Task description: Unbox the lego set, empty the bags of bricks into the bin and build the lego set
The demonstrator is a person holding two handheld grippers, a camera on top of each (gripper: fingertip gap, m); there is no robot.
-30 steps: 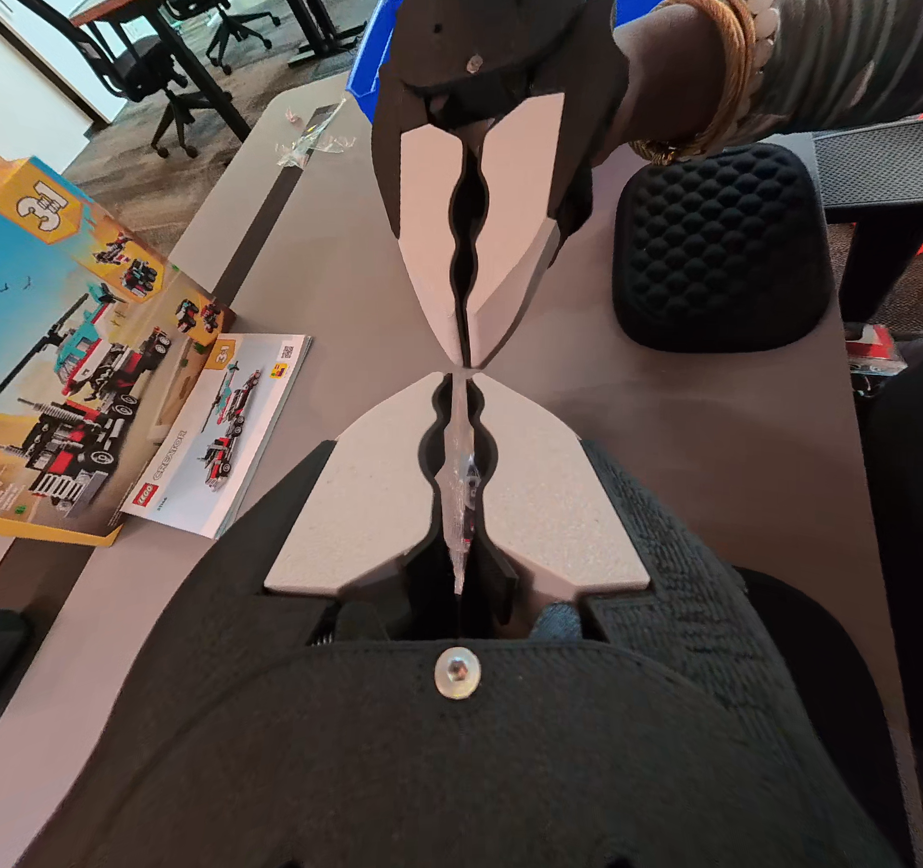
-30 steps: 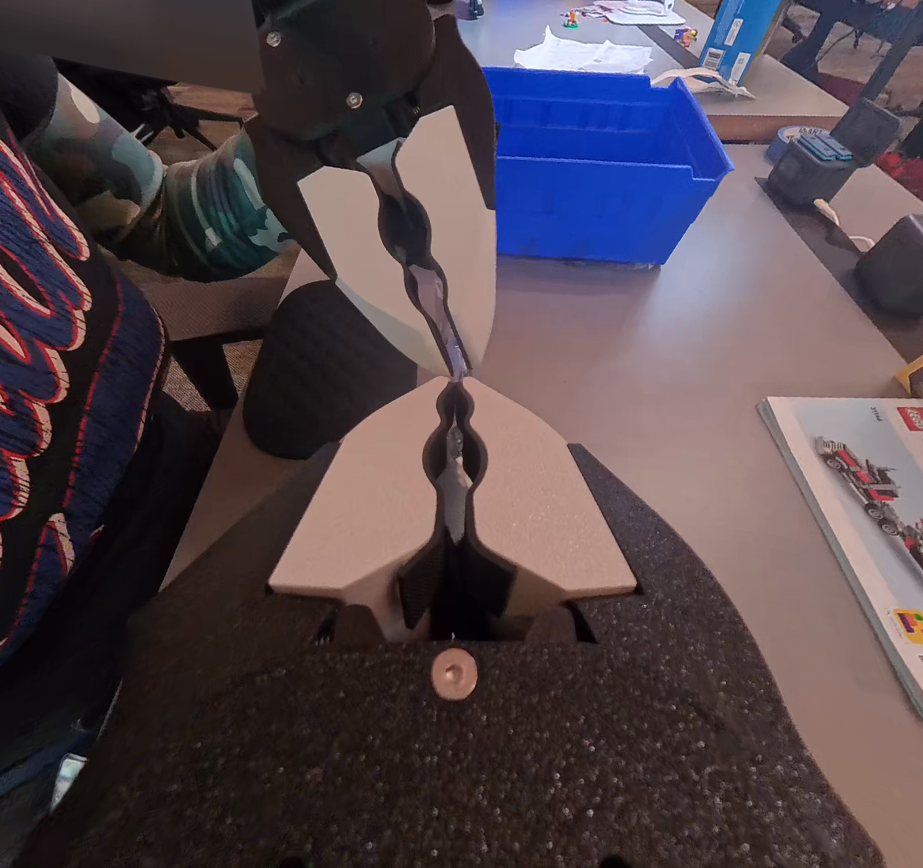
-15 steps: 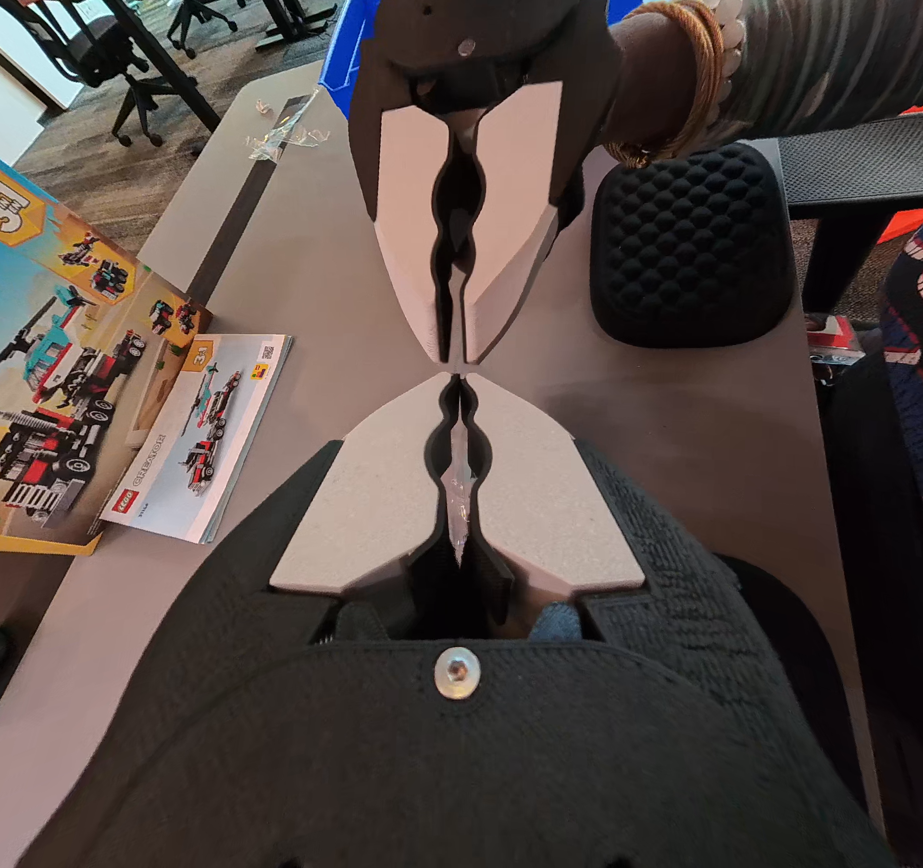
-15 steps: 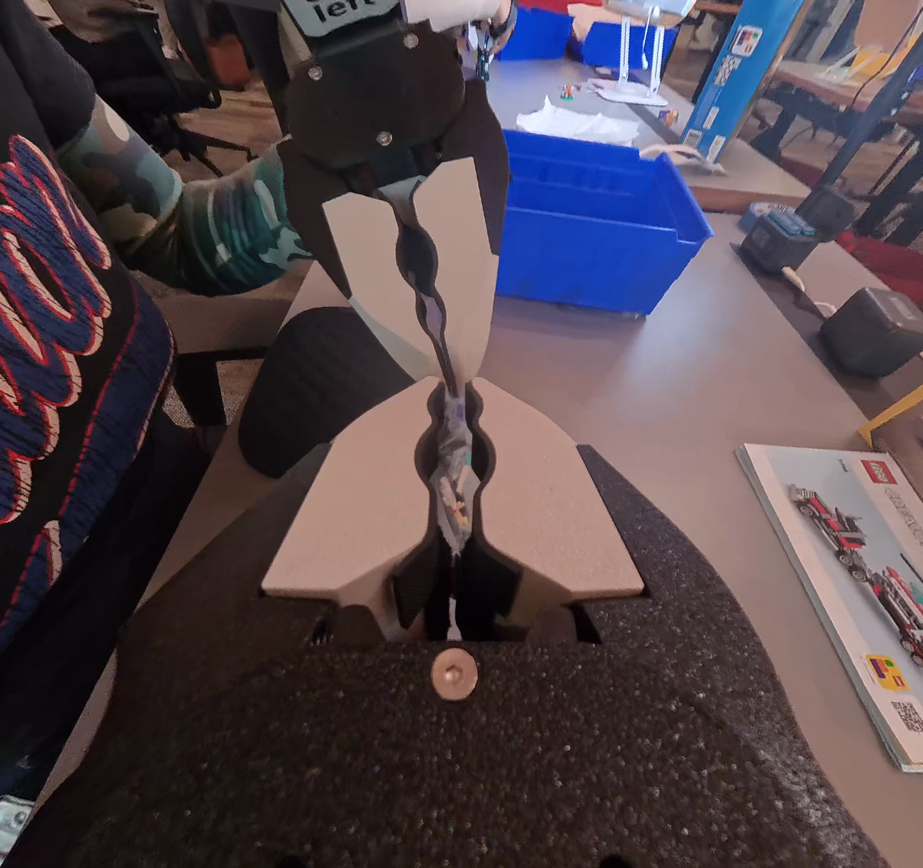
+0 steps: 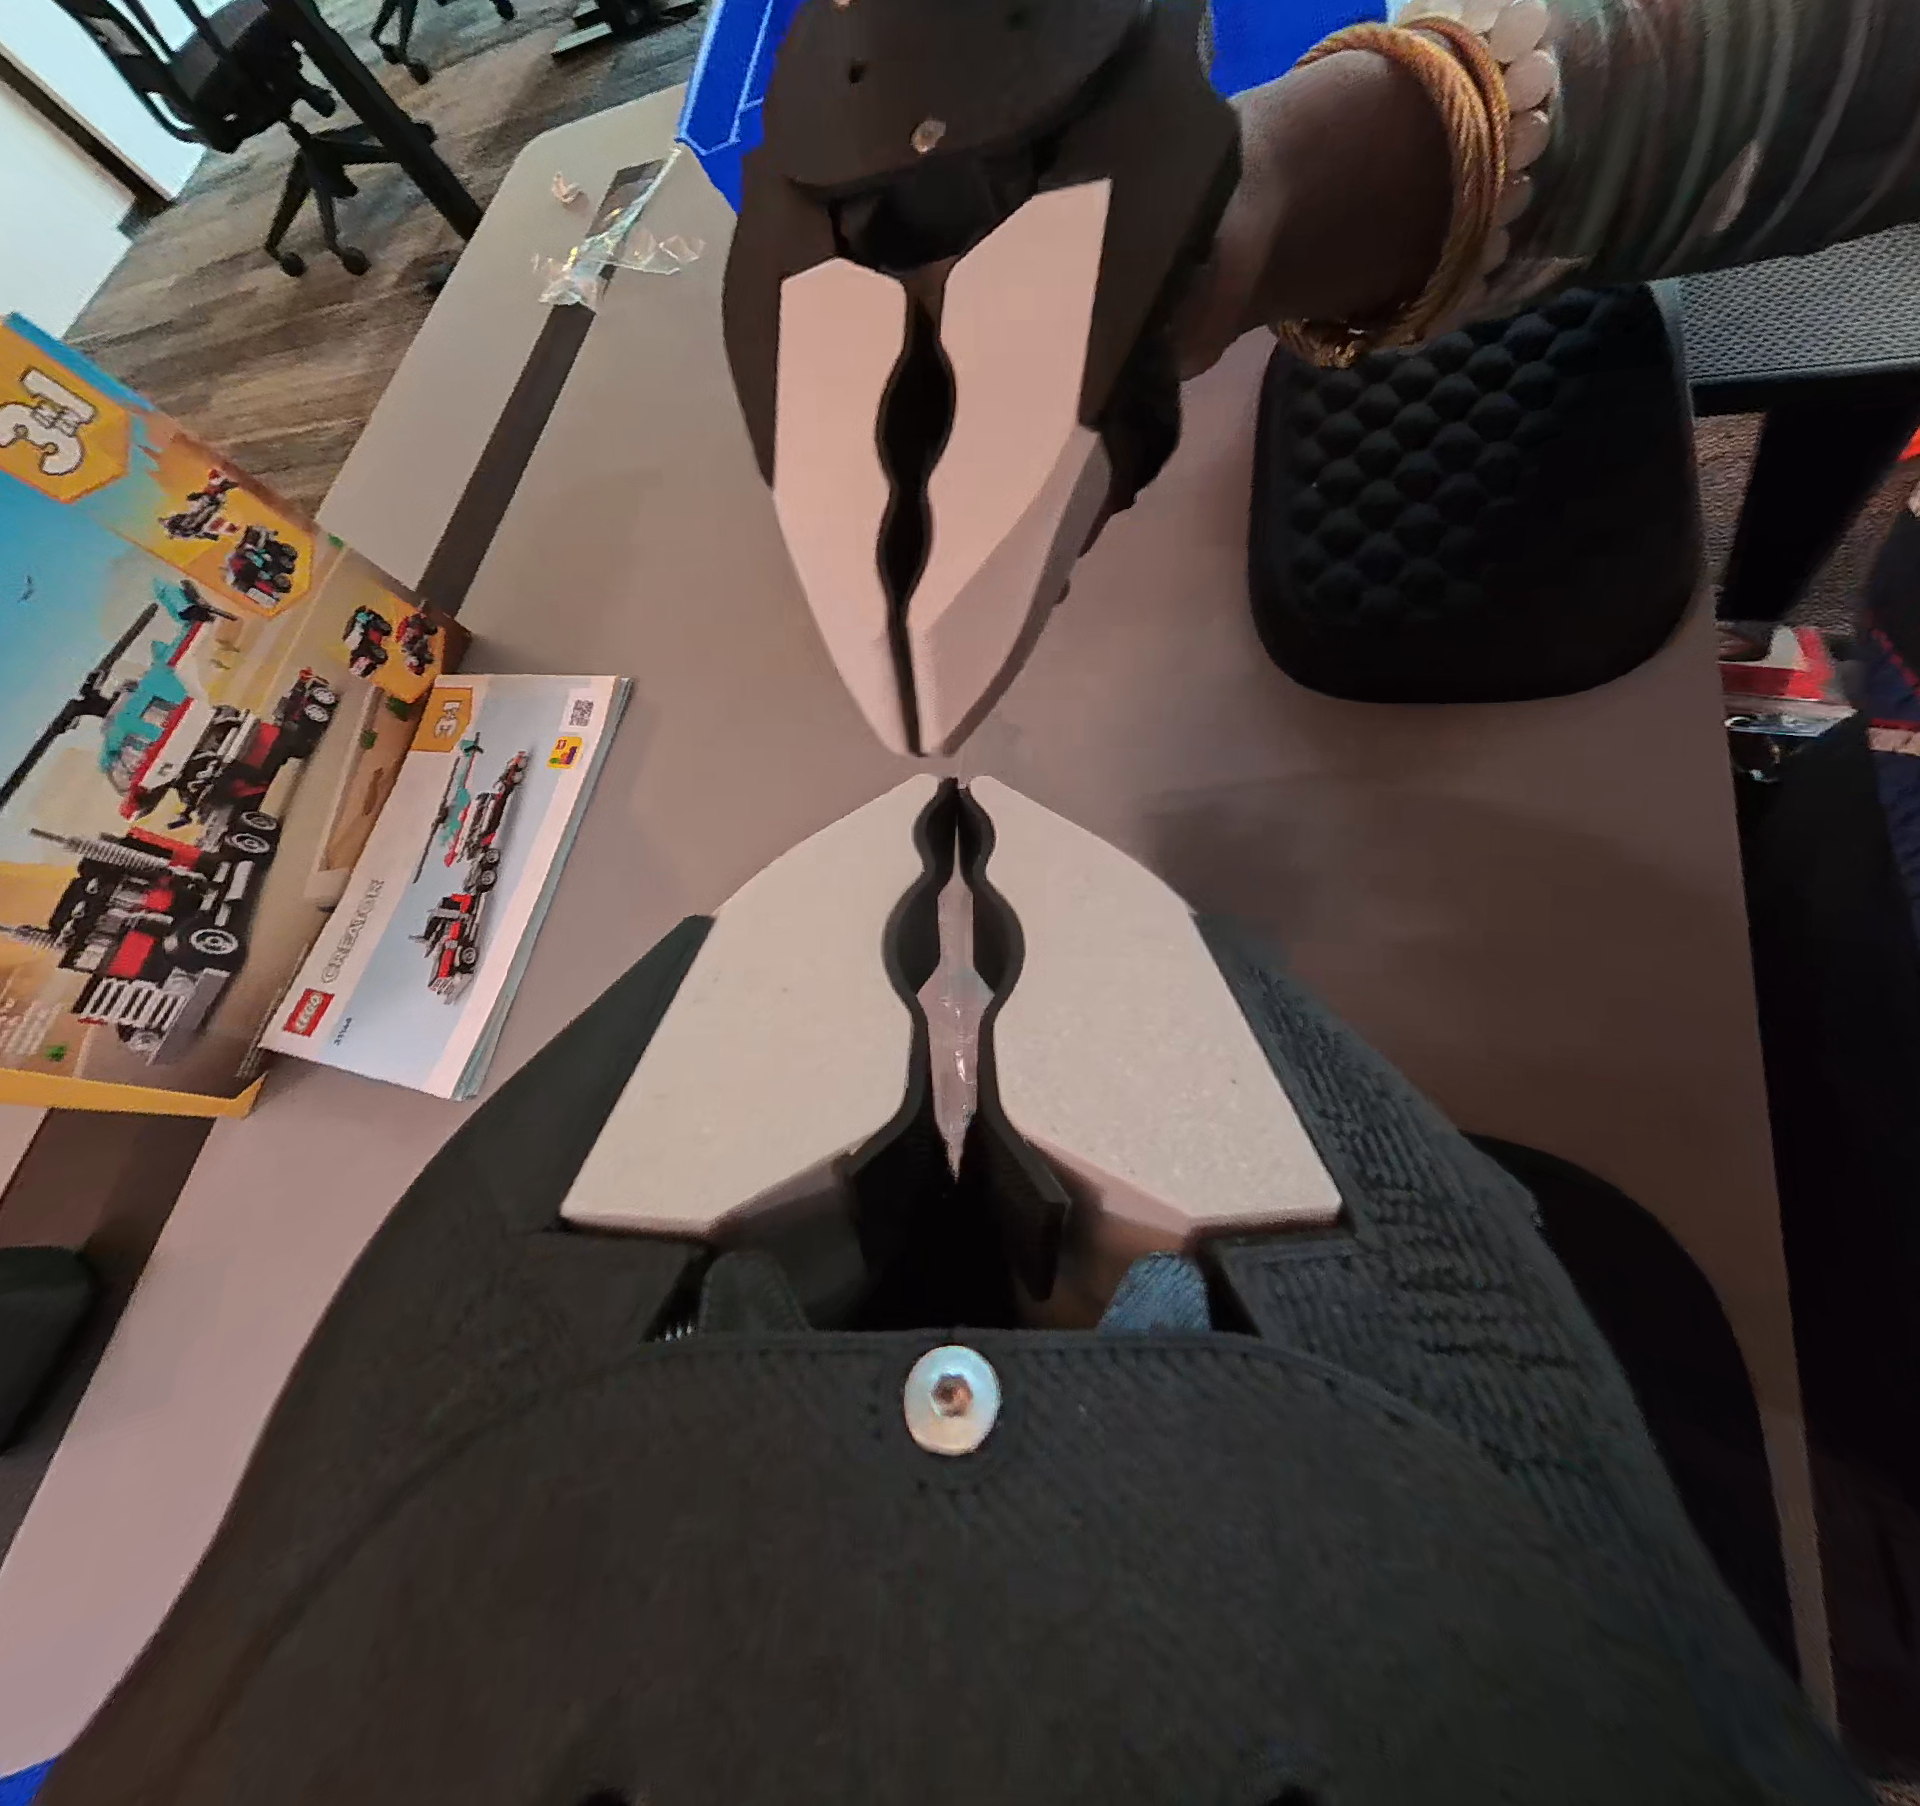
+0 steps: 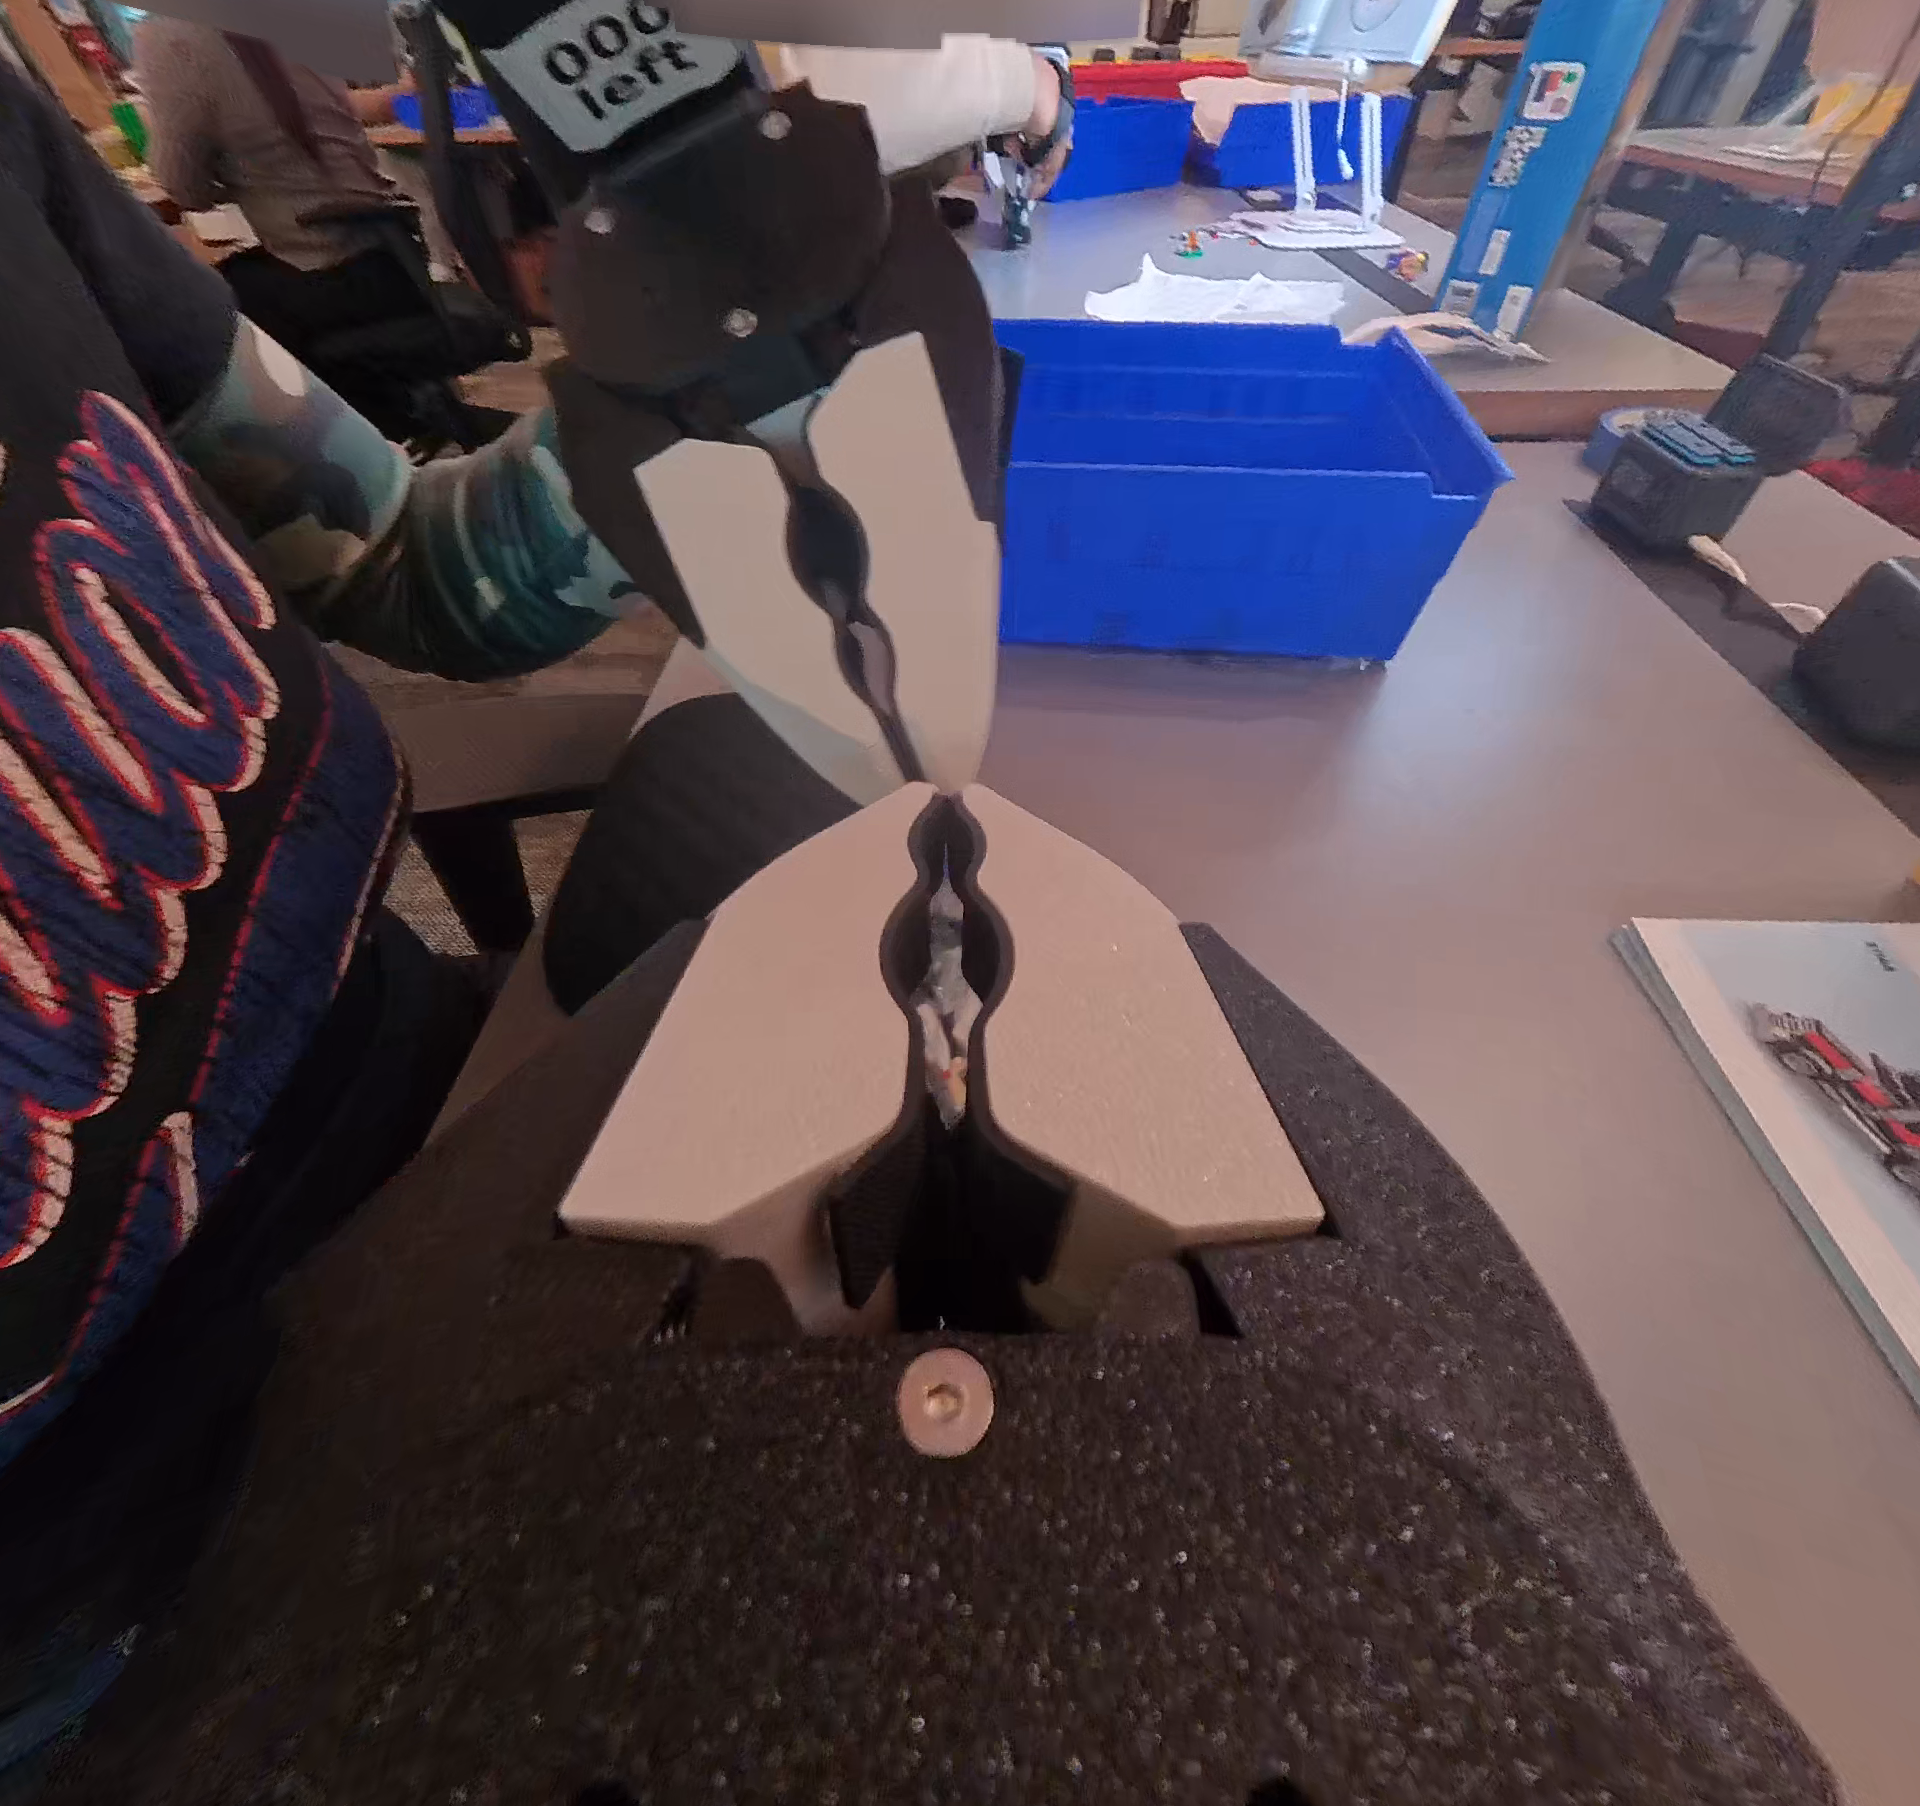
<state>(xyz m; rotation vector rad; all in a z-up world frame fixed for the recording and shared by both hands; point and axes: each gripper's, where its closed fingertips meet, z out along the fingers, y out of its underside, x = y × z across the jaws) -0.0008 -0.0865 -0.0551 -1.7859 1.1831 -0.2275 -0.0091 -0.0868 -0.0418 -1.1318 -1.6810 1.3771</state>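
Evidently you hold your left tool point(image 5: 951, 800) and right tool point(image 6: 943, 800) tip to tip, both clamped on the small clear plastic bag of bricks point(image 6: 945, 1018), above the grey worktop point(image 6: 1455, 769), probably to tear it open.

- A clear plastic bag of bricks point(image 5: 956, 1039) is hanging pinched between two grippers above the table.
- The blue bin point(image 6: 1236, 499) is sitting farther back, upright.
- The lego box point(image 5: 135, 717) and instruction booklet point(image 5: 457, 883) are lying flat, touching.
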